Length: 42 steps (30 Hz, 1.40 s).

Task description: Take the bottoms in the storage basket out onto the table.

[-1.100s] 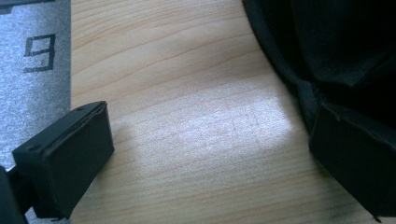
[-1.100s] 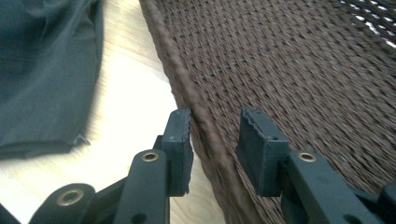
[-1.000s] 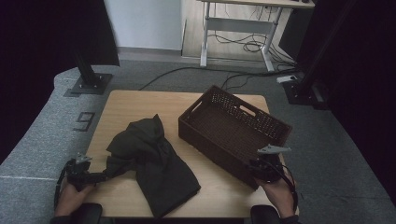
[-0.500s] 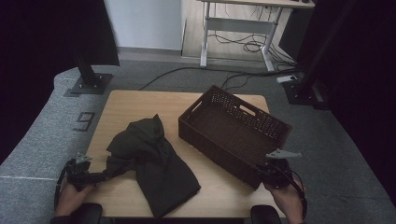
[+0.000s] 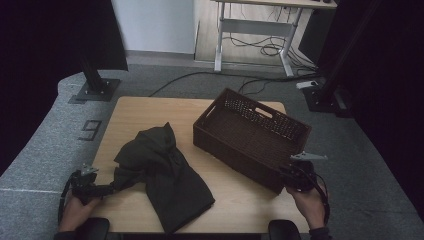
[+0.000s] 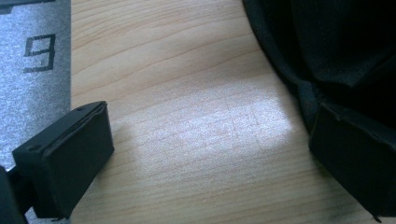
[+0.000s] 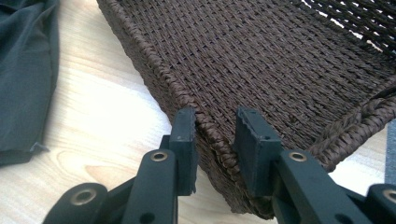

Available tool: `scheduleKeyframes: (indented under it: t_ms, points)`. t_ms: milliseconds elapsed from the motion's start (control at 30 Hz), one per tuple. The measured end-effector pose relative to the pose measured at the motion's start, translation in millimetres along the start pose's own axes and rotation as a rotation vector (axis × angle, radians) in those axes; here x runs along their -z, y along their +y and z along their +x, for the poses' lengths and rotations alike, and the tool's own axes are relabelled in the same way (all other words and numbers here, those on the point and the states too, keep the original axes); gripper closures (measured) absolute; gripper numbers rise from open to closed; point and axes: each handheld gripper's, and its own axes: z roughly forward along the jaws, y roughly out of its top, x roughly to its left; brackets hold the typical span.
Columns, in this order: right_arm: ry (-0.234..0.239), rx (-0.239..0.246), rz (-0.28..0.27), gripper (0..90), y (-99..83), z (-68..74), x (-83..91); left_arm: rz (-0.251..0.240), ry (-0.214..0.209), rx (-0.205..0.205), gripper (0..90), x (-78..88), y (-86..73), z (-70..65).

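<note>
- My right gripper [image 7: 215, 140] sits astride the near corner rim of the woven basket [image 7: 280, 60], one jaw outside the wall and one inside. The jaws have just been easing apart, so the rim is between them but not pinched.
- The basket stands on the right half of the table [image 5: 145, 112], empty. I judge it light and stiff, with a rough weave that should not slip. The rolled rim is the place to grab.
- My left gripper [image 6: 210, 154] is at the near left edge, jaws wide apart over bare wood.
- The dark garment [image 5: 165, 170] lies crumpled left of the basket. It looks soft and floppy, so I'd pinch a fold and expect it to drag.
- The high view gives the whole layout. The right gripper view alone shows the gap at the rim, and the left gripper view shows cloth just beside one jaw, not between the two.
</note>
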Motion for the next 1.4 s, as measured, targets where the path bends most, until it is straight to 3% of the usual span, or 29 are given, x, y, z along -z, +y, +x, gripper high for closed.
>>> scheduleKeyframes:
  t_ms: [633, 1400]
  points:
    - [-0.062, -0.022, 0.003, 68.3, 22.2, -16.7, -20.1, 0.0, 0.0, 0.0, 0.0, 0.0, 0.0, 0.0]
    - [-0.101, -0.067, 0.007, 67.9, 41.8, -37.1, -36.9, 0.0, 0.0, 0.0, 0.0, 0.0, 0.0, 0.0]
